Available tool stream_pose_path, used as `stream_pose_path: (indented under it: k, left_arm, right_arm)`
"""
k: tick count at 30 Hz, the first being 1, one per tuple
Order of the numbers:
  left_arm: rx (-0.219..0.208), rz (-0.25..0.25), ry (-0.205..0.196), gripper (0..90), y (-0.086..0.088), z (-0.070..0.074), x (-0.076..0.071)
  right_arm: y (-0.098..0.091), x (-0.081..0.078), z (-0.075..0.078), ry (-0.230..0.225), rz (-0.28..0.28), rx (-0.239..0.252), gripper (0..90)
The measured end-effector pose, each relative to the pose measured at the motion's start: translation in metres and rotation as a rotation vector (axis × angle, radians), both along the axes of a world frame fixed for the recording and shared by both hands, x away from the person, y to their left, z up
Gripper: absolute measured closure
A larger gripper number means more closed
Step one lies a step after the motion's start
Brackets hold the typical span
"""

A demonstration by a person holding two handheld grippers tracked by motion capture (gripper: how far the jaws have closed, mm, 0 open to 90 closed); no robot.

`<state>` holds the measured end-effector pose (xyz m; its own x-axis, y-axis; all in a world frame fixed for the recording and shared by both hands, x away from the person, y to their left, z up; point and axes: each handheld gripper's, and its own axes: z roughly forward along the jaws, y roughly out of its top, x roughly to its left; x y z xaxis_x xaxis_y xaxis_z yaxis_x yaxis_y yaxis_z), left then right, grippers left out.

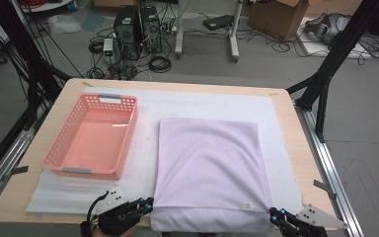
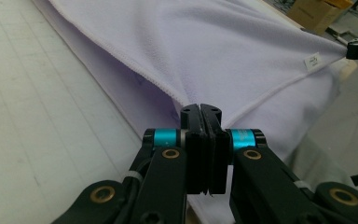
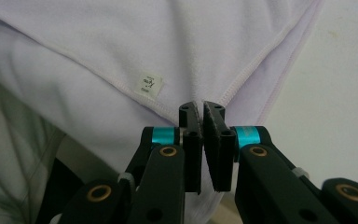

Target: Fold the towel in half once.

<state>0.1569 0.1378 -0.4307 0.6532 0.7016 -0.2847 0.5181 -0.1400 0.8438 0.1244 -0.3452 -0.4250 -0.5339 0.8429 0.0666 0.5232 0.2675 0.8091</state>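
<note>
Towel on desk, right of basket, near edge overhanging front. Left gripper clamped on near-left corner, right gripper clamped on near-right corner. Folding step: lift both evenly, keep edge taut, land corners square on far edge.

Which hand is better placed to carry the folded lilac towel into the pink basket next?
Left, probably. The left tool is shut on the lilac fleece towel at its near corner beside the pink plastic basket; the right tool grips the far-side corner.
</note>
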Motion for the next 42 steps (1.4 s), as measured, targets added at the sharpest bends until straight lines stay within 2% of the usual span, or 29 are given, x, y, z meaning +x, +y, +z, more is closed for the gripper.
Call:
stream_pose_path:
  k: [5, 8, 9, 10, 11, 14, 17, 20, 23, 27, 30, 31, 33, 34, 37, 40, 42]
  left_arm:
    - [0.0, -0.031, 0.016, 88.3, 0.003, -0.002, -0.021]
    - [-0.009, -0.049, 0.04, 87.5, 0.004, -0.007, -0.025]
    - [-0.017, -0.042, 0.04, 83.9, 0.004, -0.007, -0.023]
    - [-0.02, -0.023, 0.044, 73.2, 0.004, -0.007, -0.018]
    - [-0.025, -0.009, 0.042, 64.0, 0.004, -0.006, -0.014]
    - [-0.024, 0.01, 0.013, 58.8, 0.001, -0.002, 0.003]
    - [-0.015, 0.025, -0.007, 57.2, -0.006, -0.001, 0.024]
    - [-0.03, 0.039, -0.023, 56.2, -0.014, 0.0, 0.045]
    - [-0.037, 0.046, -0.045, 54.5, -0.019, 0.001, 0.063]
    - [-0.033, 0.068, -0.034, 51.4, -0.022, -0.001, 0.08]
    - [-0.016, 0.073, -0.028, 50.0, -0.021, -0.003, 0.089]
    - [-0.014, 0.075, -0.027, 49.9, -0.021, -0.004, 0.091]
    - [-0.015, 0.081, -0.023, 49.6, -0.02, -0.004, 0.096]
    - [-0.018, 0.084, -0.022, 49.6, -0.02, -0.004, 0.099]
    - [-0.008, 0.092, -0.016, 49.1, -0.022, -0.004, 0.108]
    - [0.006, 0.091, -0.011, 48.1, -0.027, -0.004, 0.118]
    - [0.016, 0.107, -0.004, 46.8, -0.029, -0.004, 0.127]
  right_arm:
    - [-0.005, -0.024, 0.002, 0.011, 0.006, 0.009, 85.6]
    - [-0.007, -0.033, 0.0, 0.041, 0.002, 0.012, 84.8]
    - [-0.007, -0.032, -0.002, 0.043, 0.001, -0.005, 81.9]
    - [-0.006, -0.031, -0.003, 0.043, -0.01, -0.014, 75.0]
    - [-0.007, -0.026, -0.004, 0.038, -0.027, -0.015, 65.2]
    - [-0.009, -0.011, 0.001, 0.016, -0.053, -0.005, 64.4]
    - [-0.011, 0.017, 0.004, -0.005, -0.081, -0.007, 67.0]
    - [-0.014, 0.055, 0.001, 0.011, -0.114, 0.029, 70.6]
    - [-0.012, 0.085, -0.005, 0.03, -0.136, 0.044, 71.6]
    - [-0.004, 0.11, -0.014, 0.061, -0.135, 0.024, 71.6]
    - [0.004, 0.121, -0.019, 0.088, -0.124, 0.011, 72.1]
    - [0.005, 0.125, -0.023, 0.1, -0.113, -0.007, 73.9]
    - [0.004, 0.127, -0.022, 0.1, -0.102, -0.004, 84.2]
    - [0.003, 0.128, -0.021, 0.106, -0.096, -0.01, 85.6]
    - [-0.001, 0.126, -0.016, 0.081, -0.105, -0.095, 86.9]
    - [-0.015, 0.123, -0.015, 0.096, -0.128, -0.07, 86.8]
    - [-0.019, 0.122, -0.017, 0.12, -0.11, -0.045, 86.2]
